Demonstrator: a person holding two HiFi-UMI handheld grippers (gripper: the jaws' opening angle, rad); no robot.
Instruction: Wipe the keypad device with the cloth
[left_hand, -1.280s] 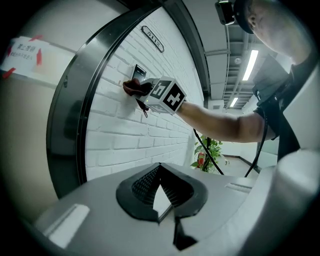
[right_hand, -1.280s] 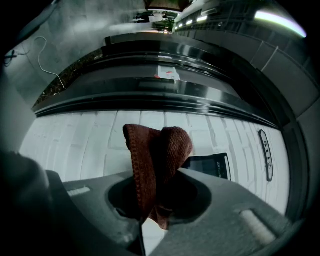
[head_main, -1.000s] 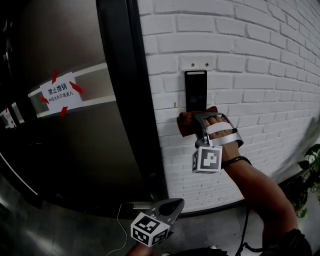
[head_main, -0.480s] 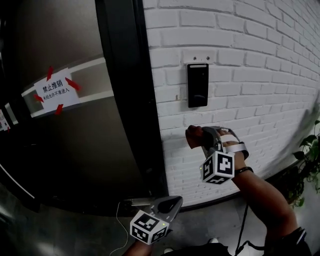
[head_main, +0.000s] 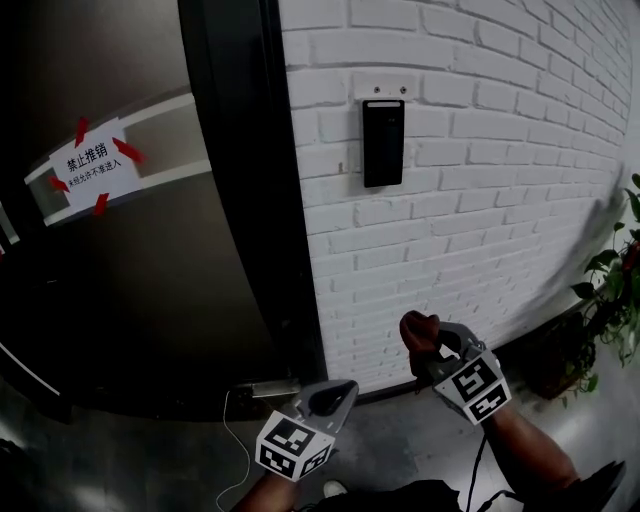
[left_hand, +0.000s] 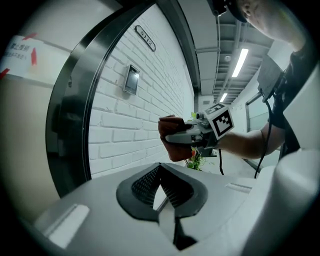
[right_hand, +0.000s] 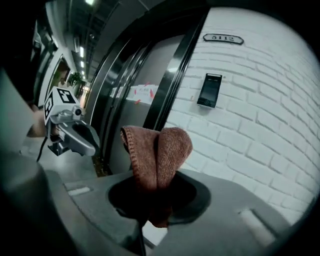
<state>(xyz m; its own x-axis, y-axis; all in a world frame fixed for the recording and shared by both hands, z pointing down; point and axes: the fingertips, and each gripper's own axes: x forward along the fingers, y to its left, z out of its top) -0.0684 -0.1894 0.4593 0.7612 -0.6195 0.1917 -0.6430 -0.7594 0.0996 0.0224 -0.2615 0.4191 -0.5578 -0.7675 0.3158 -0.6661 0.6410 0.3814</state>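
Observation:
The black keypad device (head_main: 383, 142) hangs on the white brick wall (head_main: 480, 200), and shows again in the left gripper view (left_hand: 131, 80) and the right gripper view (right_hand: 209, 90). My right gripper (head_main: 432, 352) is low, well below the keypad and off the wall, shut on a folded red-brown cloth (head_main: 417, 333) (right_hand: 157, 152) that stands up between its jaws (right_hand: 152, 196). My left gripper (head_main: 338, 398) (left_hand: 160, 186) sits lower left near the door's foot, shut with nothing in it. The left gripper view also catches the cloth (left_hand: 171, 145) held out beside the wall.
A dark metal door (head_main: 150, 260) with a black frame (head_main: 265, 200) stands left of the wall; a white taped notice (head_main: 88, 165) is stuck on it. A thin cable (head_main: 232, 440) lies on the floor. A potted plant (head_main: 610, 290) stands at the right.
My right gripper, with the cloth still in it, has come off the keypad's lower edge and dropped down and away from the wall. The left gripper has hardly moved.

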